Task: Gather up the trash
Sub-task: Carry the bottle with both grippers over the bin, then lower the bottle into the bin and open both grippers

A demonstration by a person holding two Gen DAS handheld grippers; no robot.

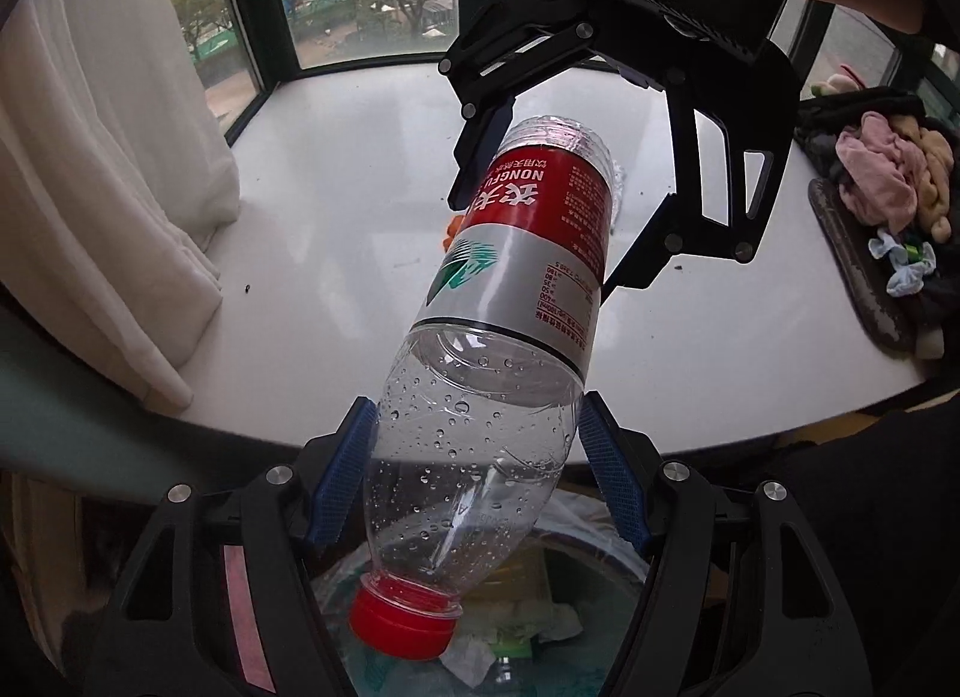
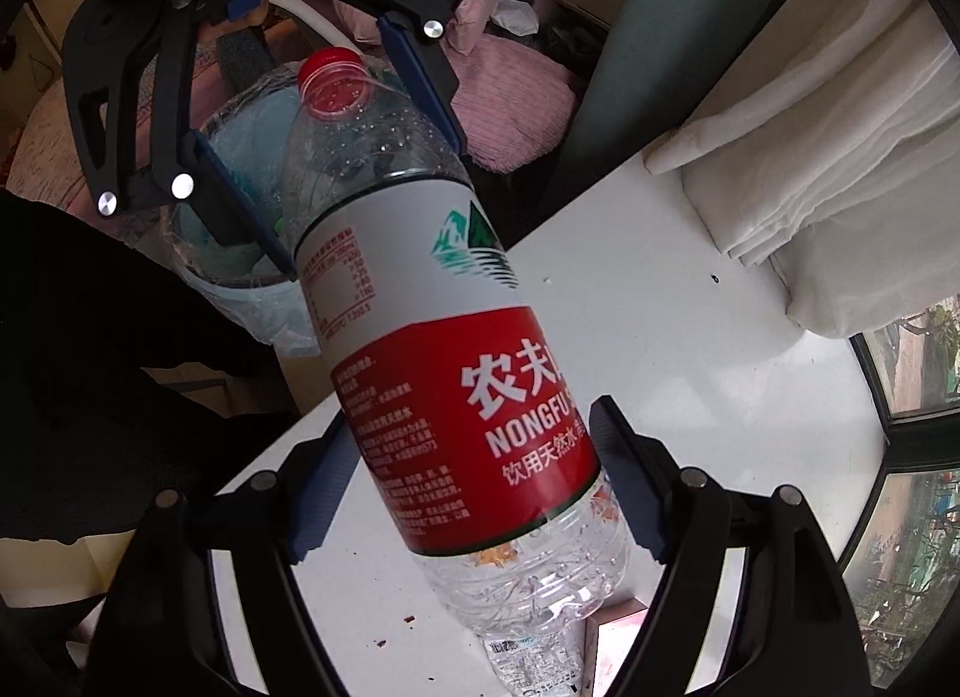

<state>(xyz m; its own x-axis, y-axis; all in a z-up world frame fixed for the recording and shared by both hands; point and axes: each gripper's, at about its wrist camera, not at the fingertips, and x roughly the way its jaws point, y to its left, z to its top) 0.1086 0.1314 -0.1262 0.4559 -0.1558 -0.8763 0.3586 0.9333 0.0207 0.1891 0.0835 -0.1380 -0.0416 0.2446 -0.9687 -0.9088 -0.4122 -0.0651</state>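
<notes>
A clear plastic water bottle (image 1: 504,307) with a red and white Nongfu label and a red cap (image 1: 403,622) hangs cap-down over a lined trash bin (image 1: 540,607). My left gripper (image 1: 477,475) has its blue pads against the bottle's upper body. My right gripper (image 1: 558,205) stands opposite, with its jaws spread beside the bottle's base. In the right wrist view the bottle (image 2: 444,349) lies between the right gripper's (image 2: 474,487) pads, which sit near its sides; the left gripper (image 2: 354,157) flanks its neck. The bin (image 2: 240,229) shows behind.
A white round table (image 1: 336,229) by the window carries crumbs and an orange scrap (image 1: 451,232). A white curtain (image 1: 90,187) hangs at the left. A dark tray with crumpled cloths (image 1: 888,199) lies at the table's right. Pink bedding (image 2: 510,97) lies beyond the bin.
</notes>
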